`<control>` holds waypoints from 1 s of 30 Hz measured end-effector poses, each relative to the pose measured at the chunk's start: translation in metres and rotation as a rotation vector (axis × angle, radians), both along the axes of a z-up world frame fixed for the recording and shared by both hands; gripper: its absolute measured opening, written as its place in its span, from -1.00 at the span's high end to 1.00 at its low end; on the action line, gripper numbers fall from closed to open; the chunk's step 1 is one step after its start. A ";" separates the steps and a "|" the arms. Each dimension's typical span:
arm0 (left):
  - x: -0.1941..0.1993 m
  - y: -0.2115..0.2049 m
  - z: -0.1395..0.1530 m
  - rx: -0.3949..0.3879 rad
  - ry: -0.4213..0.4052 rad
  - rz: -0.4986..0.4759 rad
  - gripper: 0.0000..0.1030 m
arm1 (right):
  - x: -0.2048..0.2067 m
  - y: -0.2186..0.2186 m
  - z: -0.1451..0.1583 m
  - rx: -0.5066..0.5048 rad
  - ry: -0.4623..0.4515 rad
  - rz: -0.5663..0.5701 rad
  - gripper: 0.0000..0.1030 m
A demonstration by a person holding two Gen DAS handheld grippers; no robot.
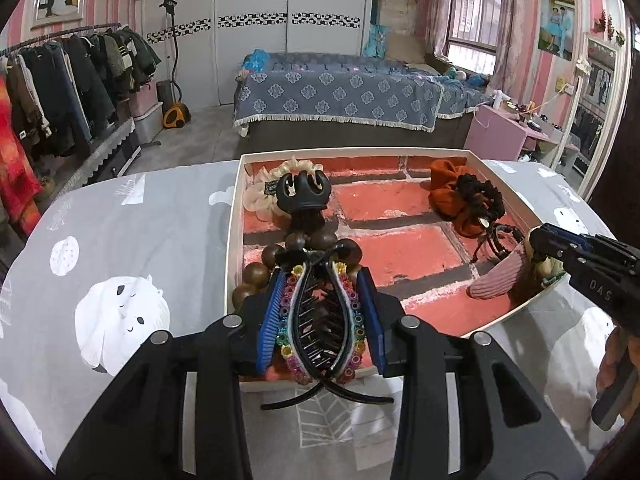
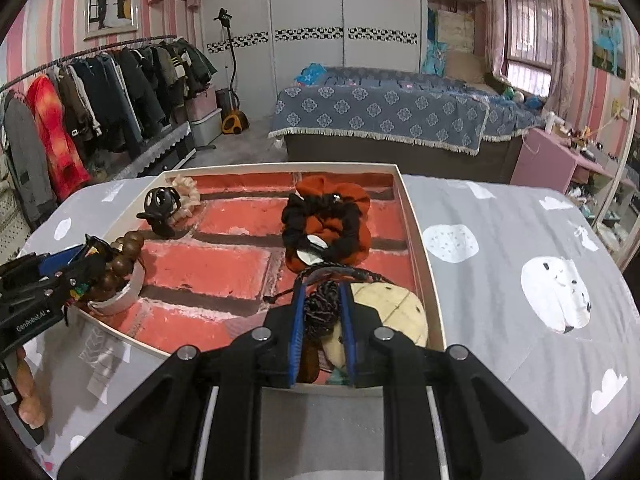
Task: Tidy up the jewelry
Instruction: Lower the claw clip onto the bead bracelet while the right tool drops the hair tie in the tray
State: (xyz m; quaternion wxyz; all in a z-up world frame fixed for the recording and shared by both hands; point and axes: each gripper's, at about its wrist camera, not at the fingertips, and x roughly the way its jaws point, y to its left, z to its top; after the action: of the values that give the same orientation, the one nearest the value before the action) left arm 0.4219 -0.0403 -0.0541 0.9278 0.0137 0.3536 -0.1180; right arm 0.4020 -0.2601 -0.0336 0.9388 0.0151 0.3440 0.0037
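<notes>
The left hand-held gripper [image 1: 320,304] is pinching a hair clip [image 1: 320,320] across its width, the two blue pads pressing on the sides, which are covered with small coloured flowers. The clip hangs over the near left corner of the box [image 1: 234,216], just above a string of brown wooden beads [image 1: 256,276]. I judge it light and stiff but springy: the plastic teeth are thin and could break, and the beaded edge gives the pads some friction, so the middle of the sides is a good place to hold. Its long axis runs from 6 o'clock to 12 o'clock in the left wrist view, with the closed tip pointing to 12 o'clock, away from the camera, and the two crossed tails pointing to 6 o'clock. The right hand-held gripper [image 2: 322,312] is almost pressed together on a dark braided cord [image 2: 320,308], over the near right corner of the box, beside a pale round piece [image 2: 388,312]. The cord seems soft and limp and will hang down from any grip. The box stands on the surface [image 2: 500,280].
</notes>
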 end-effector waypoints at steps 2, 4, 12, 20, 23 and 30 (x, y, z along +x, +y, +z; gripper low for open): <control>0.001 0.002 -0.002 -0.003 0.005 0.003 0.27 | 0.001 0.004 -0.003 -0.014 0.002 0.006 0.65; 0.002 0.004 -0.004 0.004 0.007 0.017 0.27 | 0.001 0.006 -0.004 -0.033 -0.002 0.006 0.64; 0.004 0.011 -0.004 -0.014 0.002 0.035 0.26 | -0.001 0.008 -0.004 -0.047 -0.022 0.014 0.61; 0.003 0.011 -0.001 0.007 -0.019 0.055 0.07 | -0.006 0.009 0.002 -0.042 -0.055 0.008 -0.08; 0.003 0.013 -0.001 0.007 -0.020 0.059 0.00 | -0.007 0.006 0.003 -0.041 -0.060 0.001 -0.26; -0.004 0.012 0.008 0.021 -0.054 0.072 -0.47 | -0.015 -0.006 0.012 0.004 -0.088 -0.035 -0.64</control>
State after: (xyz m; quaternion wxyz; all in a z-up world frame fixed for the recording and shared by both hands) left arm 0.4180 -0.0288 -0.0460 0.9405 0.0141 0.3298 -0.0804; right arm 0.3869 -0.2662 -0.0221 0.9530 0.0225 0.3019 -0.0113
